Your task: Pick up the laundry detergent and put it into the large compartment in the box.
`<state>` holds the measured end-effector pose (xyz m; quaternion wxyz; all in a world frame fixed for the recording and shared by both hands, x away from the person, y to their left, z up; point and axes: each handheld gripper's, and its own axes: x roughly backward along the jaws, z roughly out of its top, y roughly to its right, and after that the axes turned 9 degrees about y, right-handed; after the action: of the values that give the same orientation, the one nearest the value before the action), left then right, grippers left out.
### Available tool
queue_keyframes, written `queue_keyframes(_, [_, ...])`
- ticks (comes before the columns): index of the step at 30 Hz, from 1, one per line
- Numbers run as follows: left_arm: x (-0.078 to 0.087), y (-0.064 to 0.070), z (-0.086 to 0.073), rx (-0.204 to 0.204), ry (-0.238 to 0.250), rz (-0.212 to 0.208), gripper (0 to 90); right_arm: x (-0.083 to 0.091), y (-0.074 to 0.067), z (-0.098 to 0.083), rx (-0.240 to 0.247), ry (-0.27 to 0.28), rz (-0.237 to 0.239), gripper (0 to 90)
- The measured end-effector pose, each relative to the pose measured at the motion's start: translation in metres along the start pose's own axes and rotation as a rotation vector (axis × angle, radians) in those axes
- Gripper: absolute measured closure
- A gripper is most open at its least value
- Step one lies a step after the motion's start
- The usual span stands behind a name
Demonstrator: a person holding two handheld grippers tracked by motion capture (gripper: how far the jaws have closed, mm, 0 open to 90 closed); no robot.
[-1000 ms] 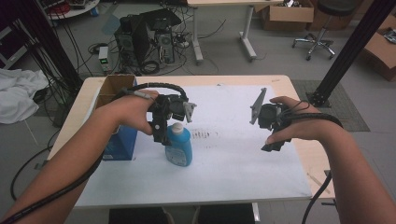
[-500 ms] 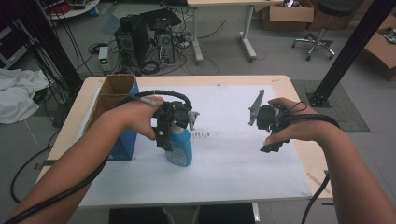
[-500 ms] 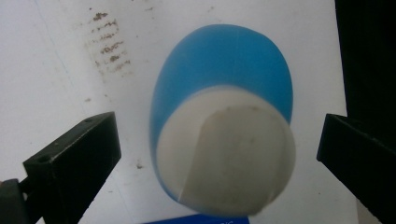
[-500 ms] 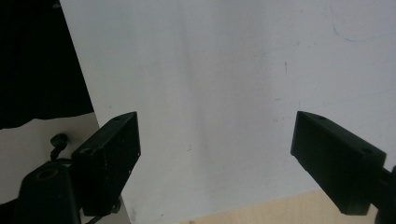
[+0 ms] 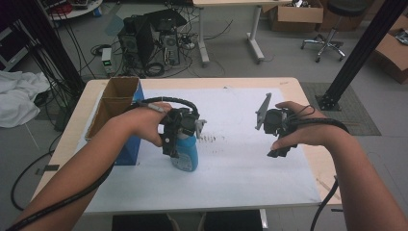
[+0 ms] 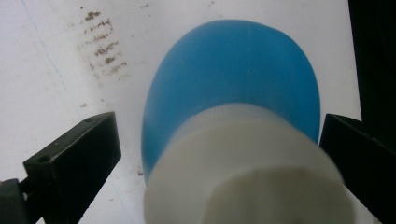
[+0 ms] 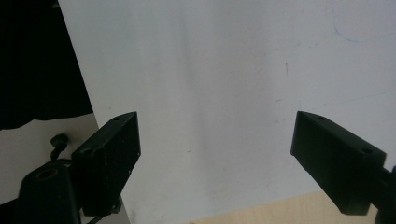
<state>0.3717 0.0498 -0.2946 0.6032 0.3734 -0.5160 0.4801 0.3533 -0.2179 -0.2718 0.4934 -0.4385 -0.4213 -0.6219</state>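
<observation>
The blue bottle stands upright on the white sheet that covers the bench, a little left of the sheet's middle. In the left gripper view its white cap looms close and its blue body runs away below, so that gripper is looking straight down the bottle's length.

The left gripper hangs over the cap, its fingers spread wide, one at 9 o'clock of the cap and one at 3 o'clock, with clear gaps on both sides; nothing is gripped. Straddling the cap from above like this looks meant for a top-down grasp on the cap or neck, though whether it is arriving or leaving cannot be told from this.

Just at 3 o'clock of the bottle lies a patch of dark smudges on the sheet. At 9 o'clock, near the bottle, stands an open cardboard box with a blue side.

The right gripper is held well apart at 3 o'clock, above bare sheet, fingers wide and empty, apparently kept clear while the left works.
</observation>
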Motion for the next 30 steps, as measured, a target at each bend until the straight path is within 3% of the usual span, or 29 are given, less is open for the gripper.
queue_keyframes(15, [-0.0044,0.0015,-0.0003,-0.052,0.012,0.01,4.2,-0.002,0.0015,-0.0001,0.0,0.0,0.001,16.0])
queue_keyframes(30, [-0.0057,0.0008,-0.0011,-0.065,0.012,0.021,16.0,-0.0036,0.0016,-0.0005,-0.009,-0.004,0.001,16.0])
